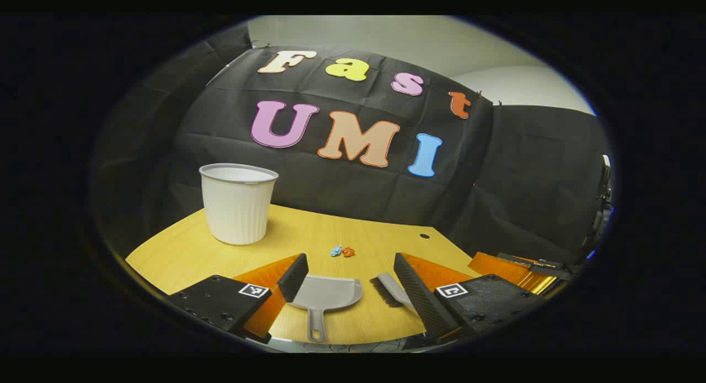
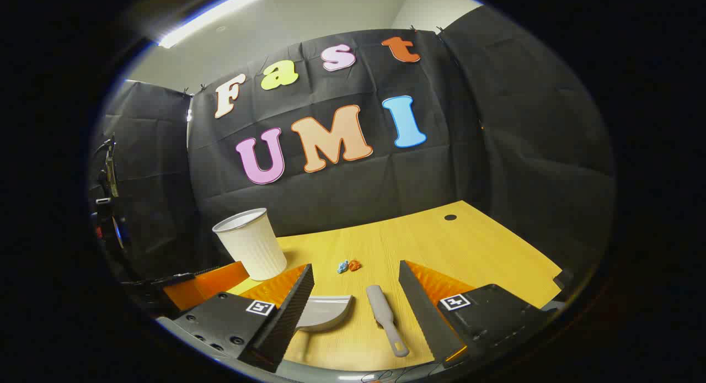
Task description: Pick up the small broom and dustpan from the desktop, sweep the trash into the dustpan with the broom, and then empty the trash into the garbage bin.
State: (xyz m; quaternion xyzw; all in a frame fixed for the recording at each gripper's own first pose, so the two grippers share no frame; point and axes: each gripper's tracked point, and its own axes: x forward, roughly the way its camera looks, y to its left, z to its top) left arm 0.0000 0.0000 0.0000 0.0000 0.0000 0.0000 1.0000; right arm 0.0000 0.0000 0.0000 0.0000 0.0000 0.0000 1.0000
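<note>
Left gripper view, item list. Left claw: level above the near edge of the yellow wood-grain bench, tilted slightly down toward it, fingers spread wide, nothing between them. Grey plastic dustpan: flat on the bench between the fingers, pan just beside the left finger, thin handle pointing back toward the camera. Small grey hand broom: lying just inside the right finger, dark bristles to its left side, partly hidden by that finger. Trash, two small crumpled scraps, one blue and one orange: touching each other, ahead of the claw and beyond the dustpan. White ribbed plastic garbage bin: upright, ahead and to the left of the claw, near the far bench edge. Right claw: seen at the far right, low by the bench edge.

Right gripper view, item list. Right claw: fingers wide apart, holding nothing, aimed forward and a little down over the bench. Broom: between the fingers, nearer the right one, handle toward the camera. Dustpan: partly behind the left finger. Scraps, blue and orange: ahead, between the fingers. Bin: ahead left. Left claw: low at the left edge.
</note>
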